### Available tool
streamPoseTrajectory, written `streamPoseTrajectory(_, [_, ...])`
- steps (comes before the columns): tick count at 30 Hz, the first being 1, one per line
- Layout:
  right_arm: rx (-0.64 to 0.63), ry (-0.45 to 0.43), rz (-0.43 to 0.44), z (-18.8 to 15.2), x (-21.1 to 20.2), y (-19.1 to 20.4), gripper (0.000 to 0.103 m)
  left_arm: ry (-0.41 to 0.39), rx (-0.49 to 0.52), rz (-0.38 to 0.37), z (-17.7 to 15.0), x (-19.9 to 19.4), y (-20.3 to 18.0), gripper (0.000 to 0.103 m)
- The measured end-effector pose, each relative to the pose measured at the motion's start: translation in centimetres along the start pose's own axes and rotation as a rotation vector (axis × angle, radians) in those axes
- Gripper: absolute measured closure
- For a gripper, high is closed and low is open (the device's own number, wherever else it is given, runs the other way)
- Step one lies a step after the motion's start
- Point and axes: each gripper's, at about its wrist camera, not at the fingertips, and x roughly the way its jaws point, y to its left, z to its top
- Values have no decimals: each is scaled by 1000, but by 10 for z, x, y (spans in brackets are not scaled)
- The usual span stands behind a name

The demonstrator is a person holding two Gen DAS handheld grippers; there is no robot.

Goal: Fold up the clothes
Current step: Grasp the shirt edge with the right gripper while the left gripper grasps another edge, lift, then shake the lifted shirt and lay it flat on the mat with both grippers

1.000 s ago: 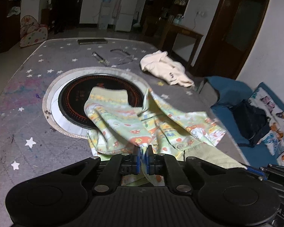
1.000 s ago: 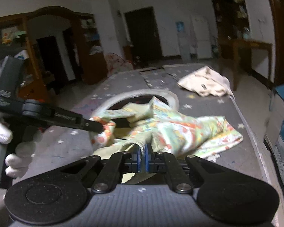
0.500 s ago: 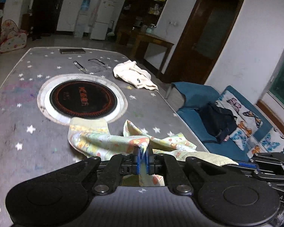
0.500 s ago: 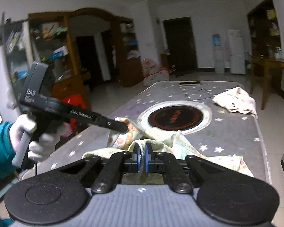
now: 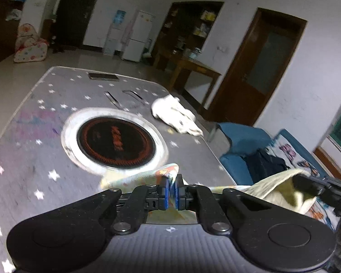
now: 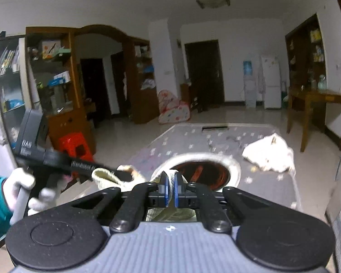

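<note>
A pale yellow-green patterned garment (image 5: 277, 187) is lifted off the grey starred table (image 5: 29, 141), held up by both grippers. My left gripper (image 5: 171, 180) is shut on one edge of it; only a strip of cloth (image 5: 147, 176) shows above its fingers. My right gripper (image 6: 170, 177) is shut on another edge, with a cloth fold (image 6: 174, 173) pinched between its blue pads. In the right wrist view the left gripper (image 6: 125, 175) appears at the left, held by a gloved hand (image 6: 22, 182). The rest of the garment hangs below, hidden.
A cream garment (image 5: 177, 116) lies crumpled at the table's far right. A round black and orange cooktop (image 5: 116, 141) sits in the table's middle. A blue sofa (image 5: 245, 145) stands right of the table; a wooden side table (image 6: 318, 97) and red stool (image 6: 76, 145) stand beyond.
Both grippers have risen and pulled back, lifting the patterned garment off the cooktop and table. The cooktop now lies uncovered, and most of the cloth has dropped below view.
</note>
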Motion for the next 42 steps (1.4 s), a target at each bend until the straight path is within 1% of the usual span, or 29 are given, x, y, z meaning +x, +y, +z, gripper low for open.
streamPoseTrajectory(3, [5,-21,-7,23,17,-7,99,-21,-5,20,27,9,4,98])
streamPoseTrajectory(10, [10,-52,-72,77,78,-28,99,-68,-17,66,91,30,13,98])
streamPoseTrajectory(14, [6,-86,-105,105,103,-39,100,-107,-17,94,124,39,15,98])
streamPoseTrajectory(17, [15,-139,-114,124,110,-43,100,-164,-6,98,149,29,13,98])
streamPoseTrajectory(19, [-6,-170,-117,131,106,-39,100,-201,13,85,158,17,10,98])
streamPoseTrajectory(21, [-32,-183,-98,133,100,-33,100,-221,43,83,157,5,7,98])
streamPoseTrajectory(22, [-53,-177,-89,129,95,-29,100,-225,57,84,153,-1,6,98])
streamPoseTrajectory(23, [-74,-170,-79,124,90,-25,100,-202,63,80,138,-3,8,98])
streamPoseTrajectory(26, [-138,-101,-44,94,74,-7,100,-132,80,70,93,-9,15,98])
streamPoseTrajectory(30, [-206,35,18,41,58,18,100,-38,102,55,33,-18,24,98])
streamPoseTrajectory(33, [-274,182,81,-12,42,44,100,44,110,46,-13,-21,31,98])
streamPoseTrajectory(34, [-277,226,101,-27,38,49,100,95,107,39,-35,-20,25,98])
streamPoseTrajectory(38, [-264,403,181,-84,23,65,98,242,86,29,-102,-21,35,98])
streamPoseTrajectory(40, [-248,459,212,-102,17,71,94,286,86,30,-125,-22,37,97])
streamPoseTrajectory(42, [-247,500,241,-112,5,64,90,304,84,25,-138,-25,38,97])
